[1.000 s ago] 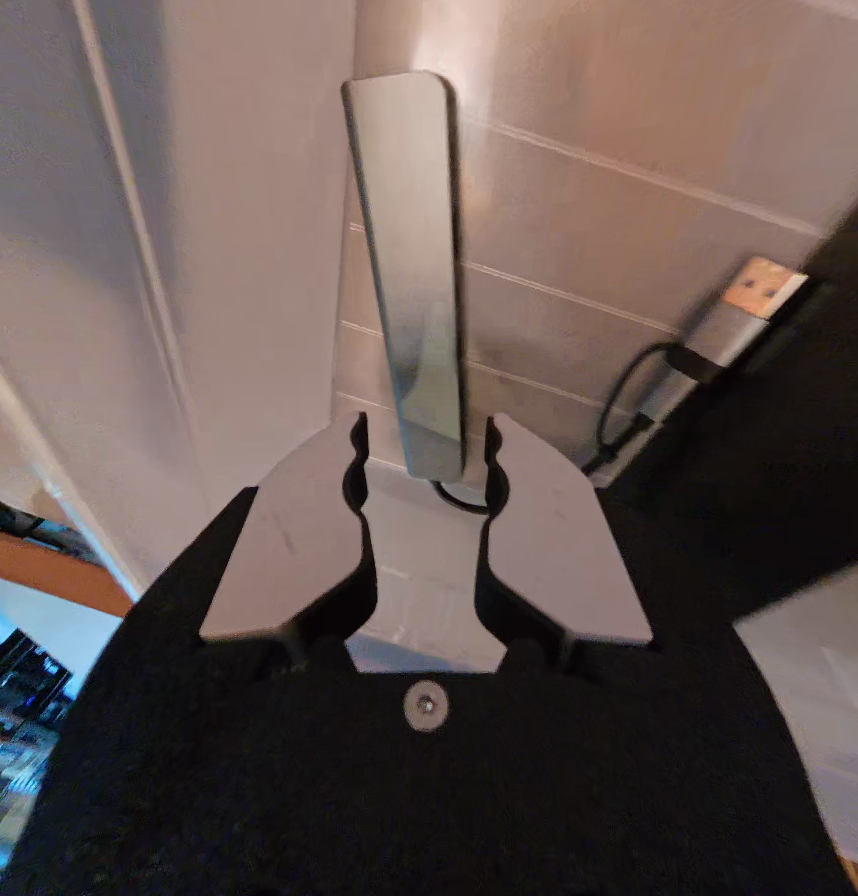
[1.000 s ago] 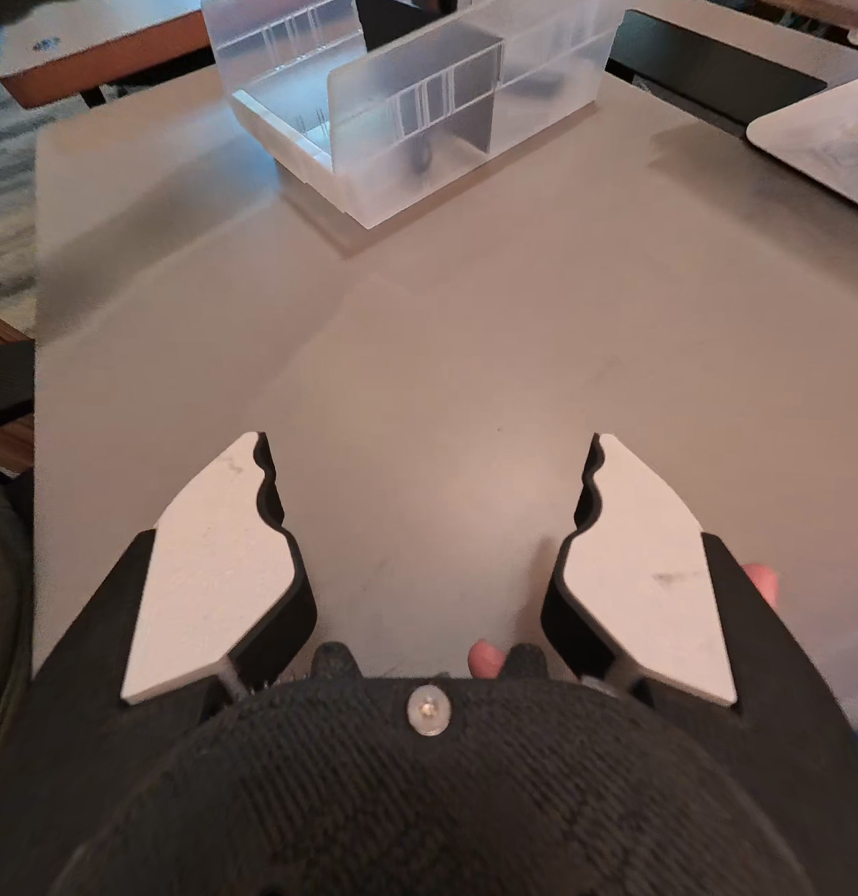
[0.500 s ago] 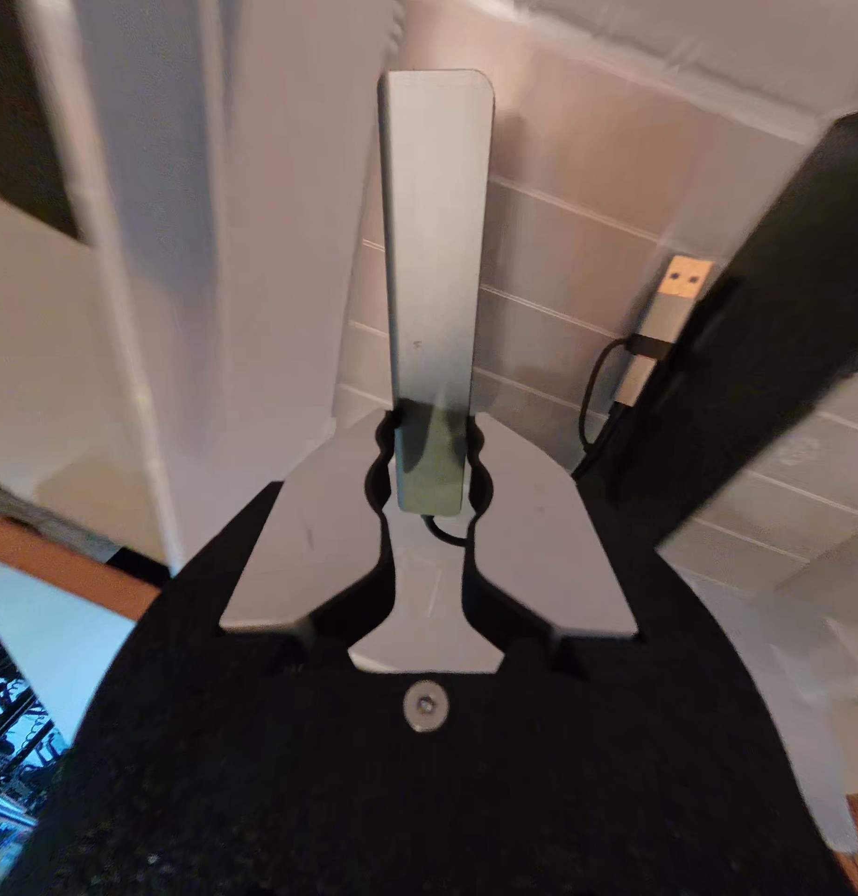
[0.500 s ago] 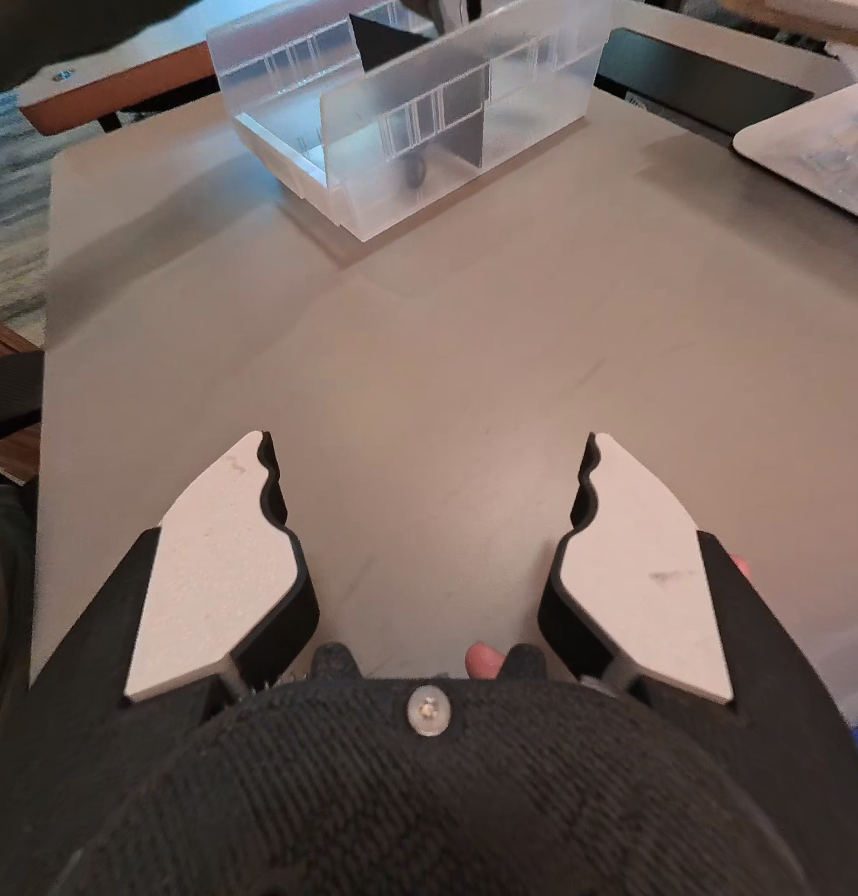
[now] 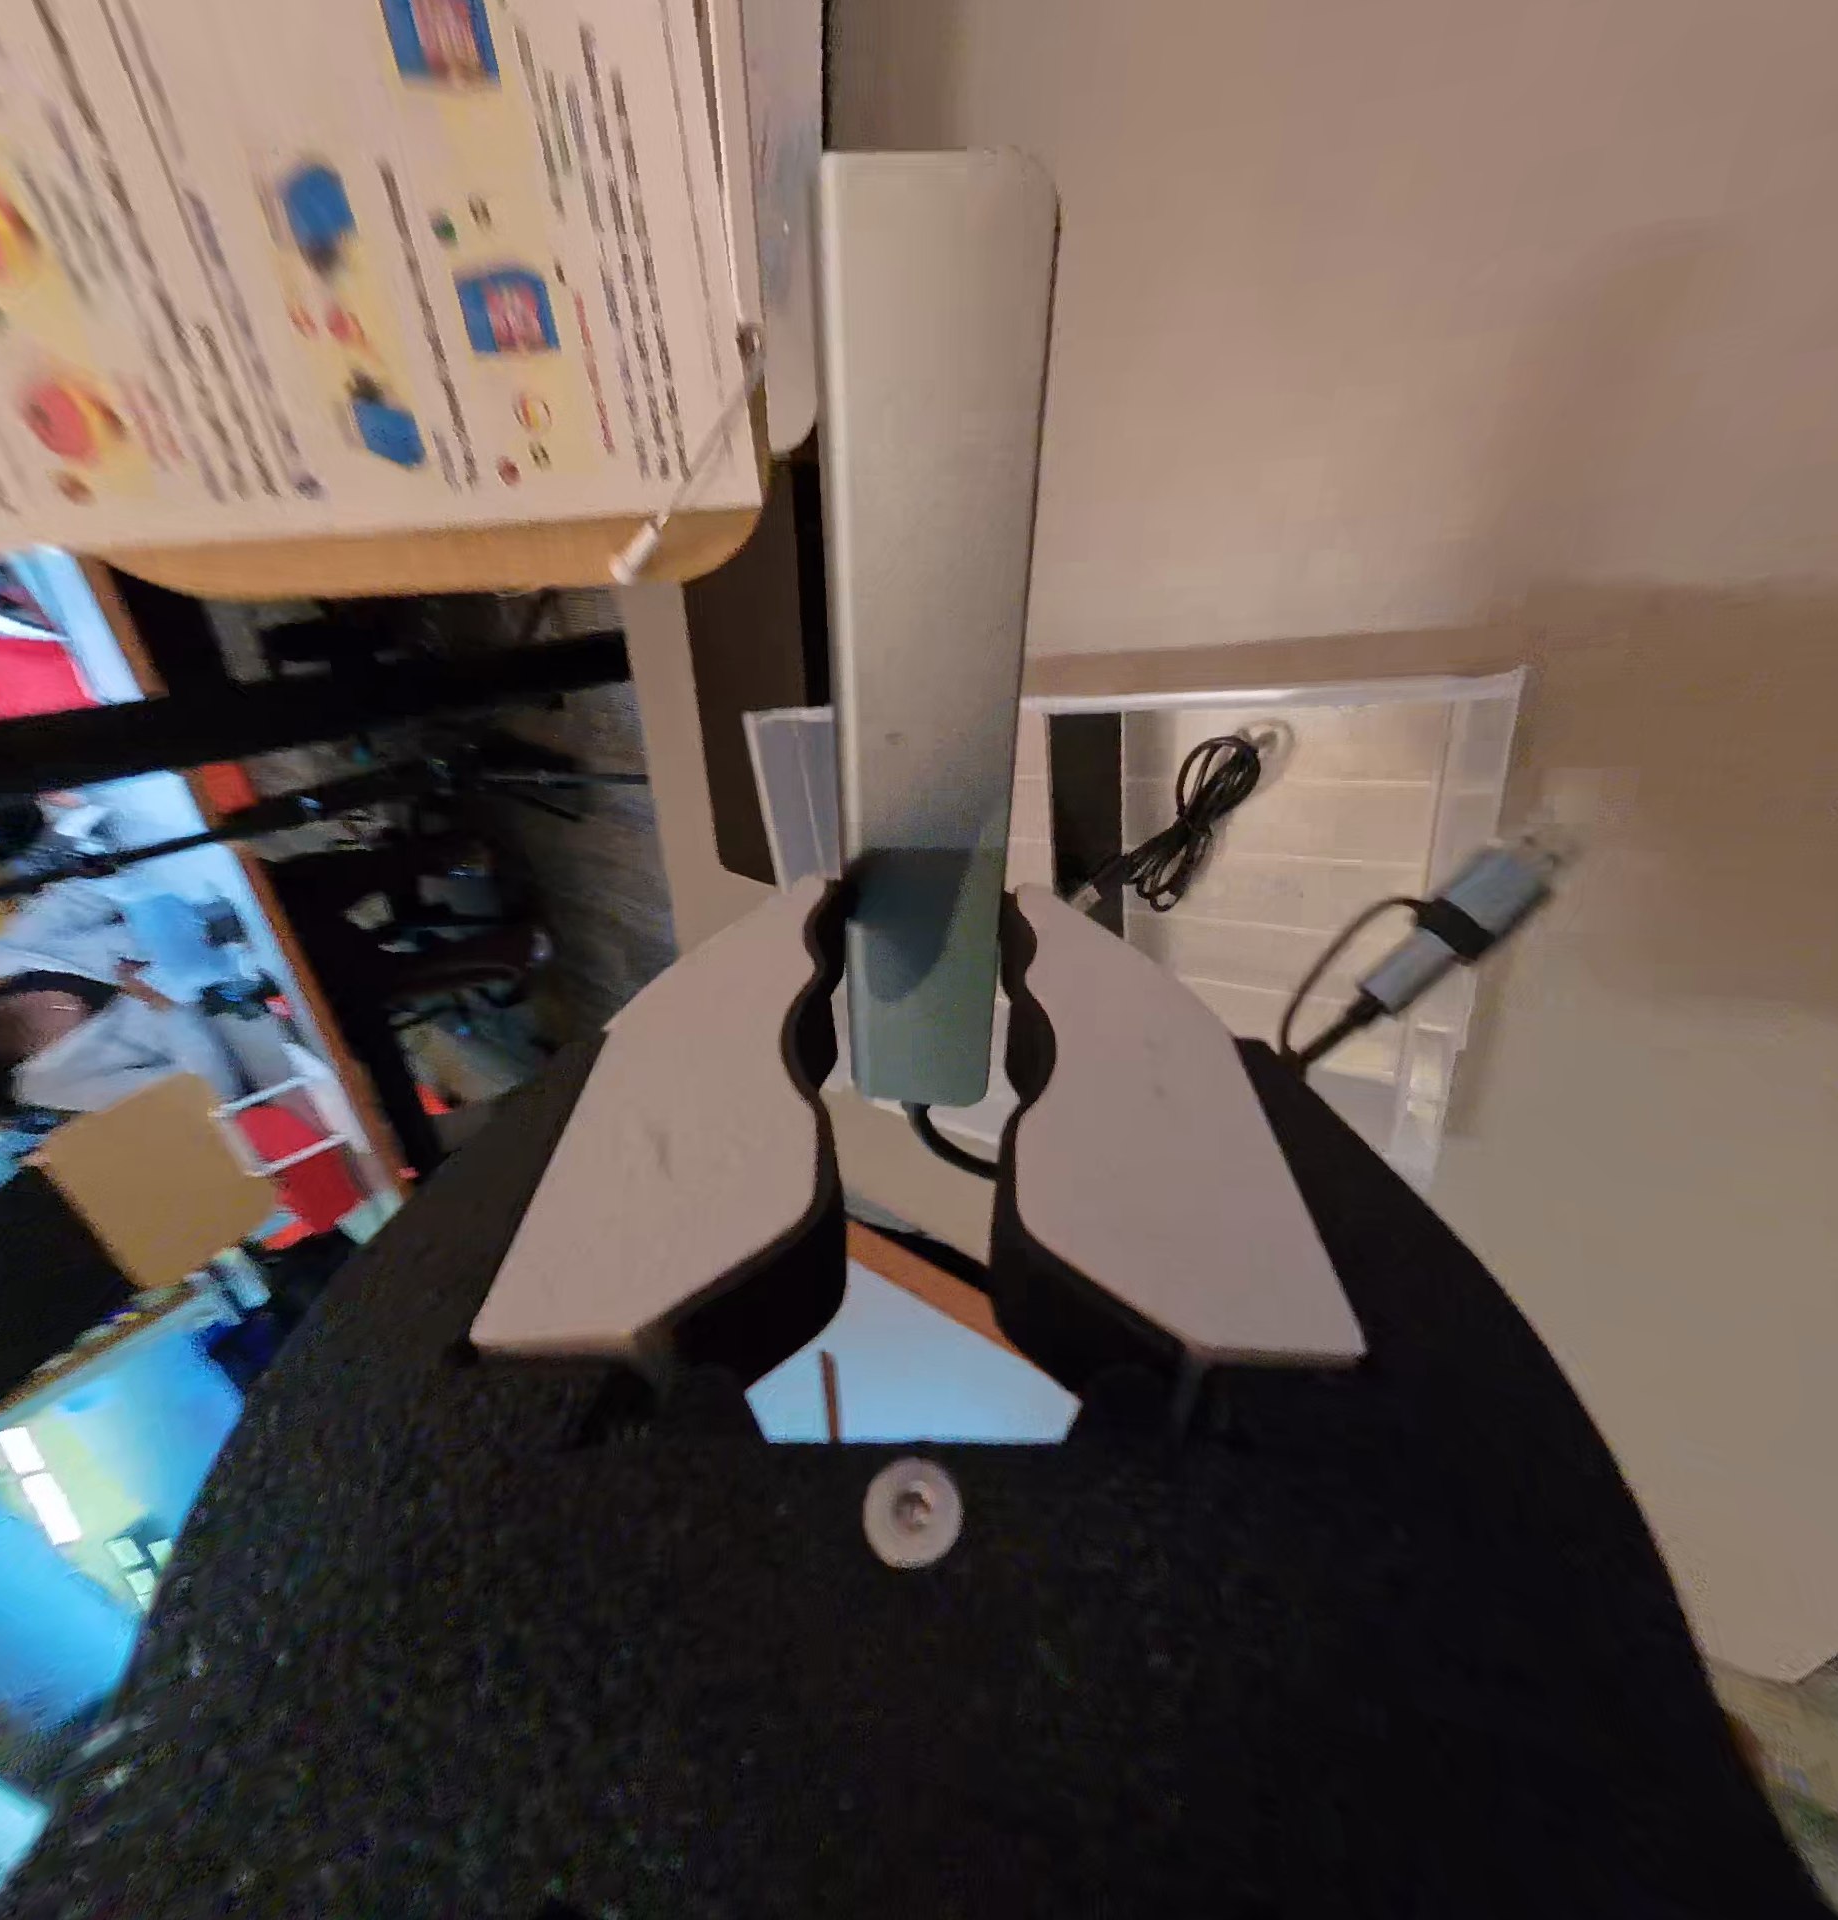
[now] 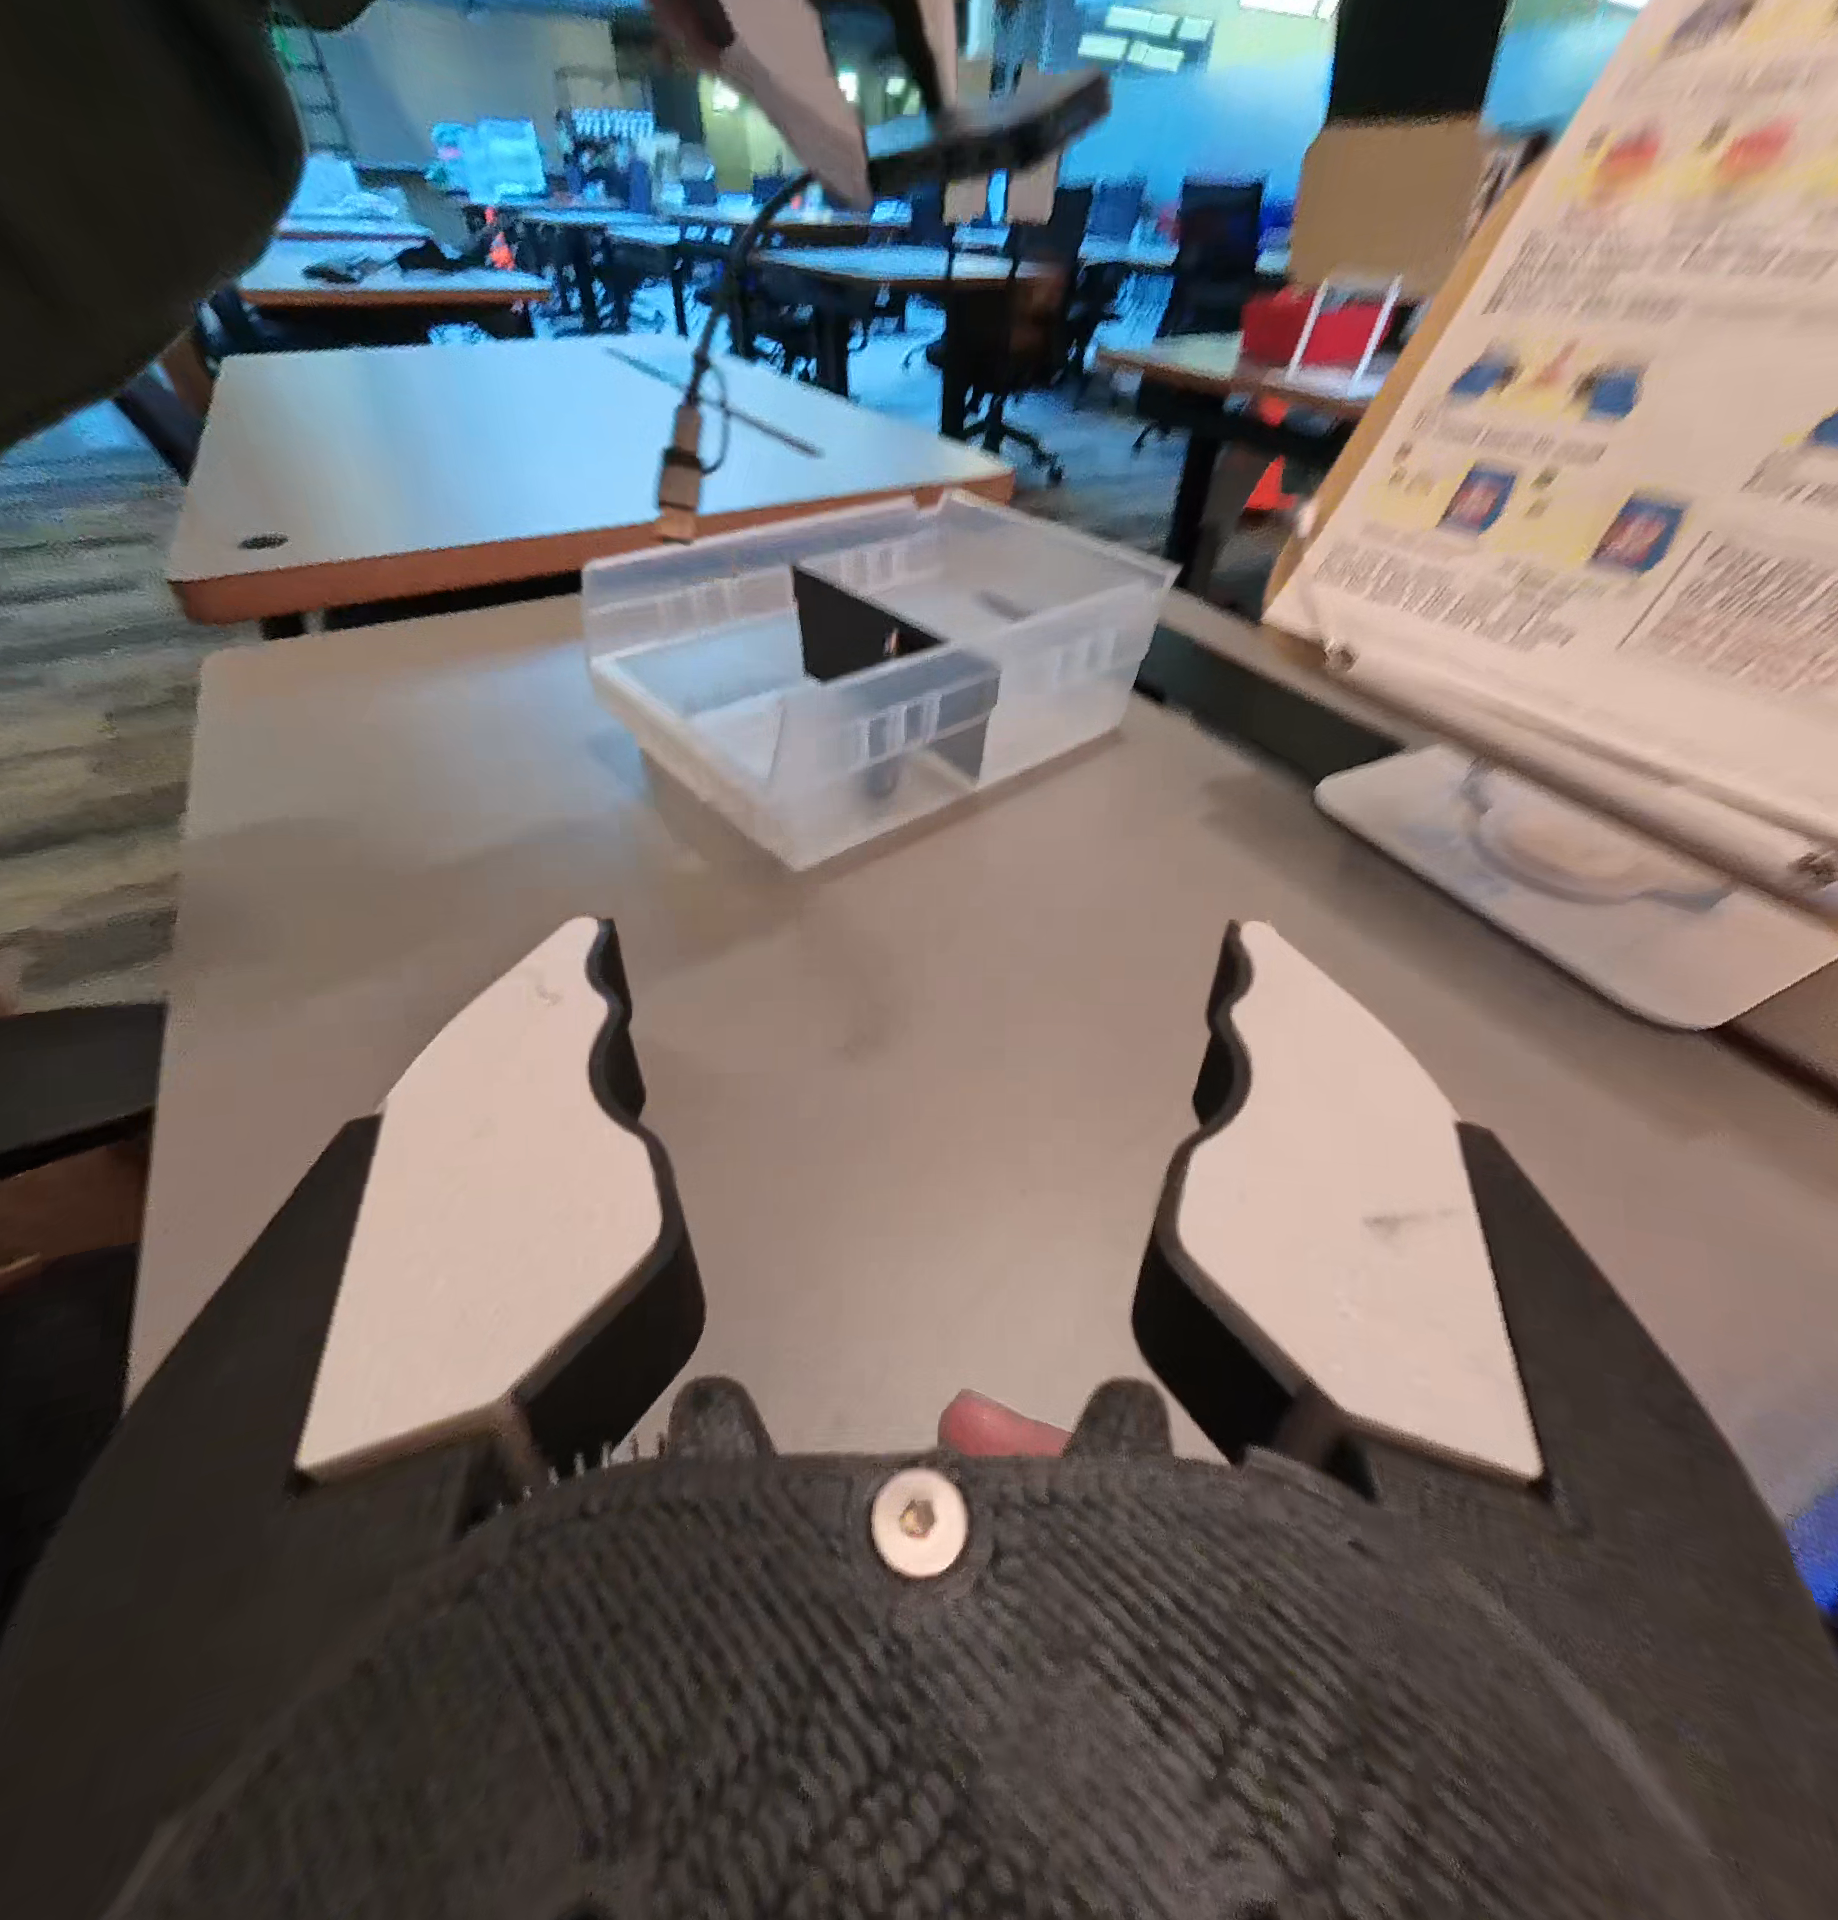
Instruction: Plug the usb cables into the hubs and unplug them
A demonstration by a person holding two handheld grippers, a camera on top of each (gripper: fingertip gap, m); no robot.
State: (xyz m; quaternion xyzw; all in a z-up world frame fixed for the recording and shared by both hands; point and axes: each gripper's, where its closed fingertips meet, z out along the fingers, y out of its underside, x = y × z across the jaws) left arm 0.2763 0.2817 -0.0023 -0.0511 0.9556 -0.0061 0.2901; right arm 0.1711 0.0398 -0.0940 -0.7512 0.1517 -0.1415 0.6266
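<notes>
My left gripper point(image 5: 925, 904) is shut on the lower end of a flat silver USB hub point(image 5: 936, 520) and holds it in the air above the table. The hub's short black cable ends in a grey USB plug point(image 5: 1455, 925) that dangles to the right. Below lies a clear plastic bin point(image 5: 1476, 790) with a coiled black USB cable point(image 5: 1195, 821) in it. My right gripper point(image 6: 920, 940) is open and empty, low over the grey table point(image 6: 894, 1091). In the right wrist view the left gripper holds the hub point(image 6: 998, 125) high up, and the plug point(image 6: 681, 478) hangs above the bin point(image 6: 873, 675).
The bin has a black divider point(image 6: 853, 623) between its compartments. A printed poster on a white stand point(image 6: 1580, 914) leans at the table's right edge and also shows in the left wrist view point(image 5: 354, 260). Other tables and chairs stand beyond. Tip to tip, the grippers are about 30 cm apart.
My left gripper closed on the hub inside the bin and lifted it well clear, its plug dangling. My right gripper stayed open and tilted up toward the room.
</notes>
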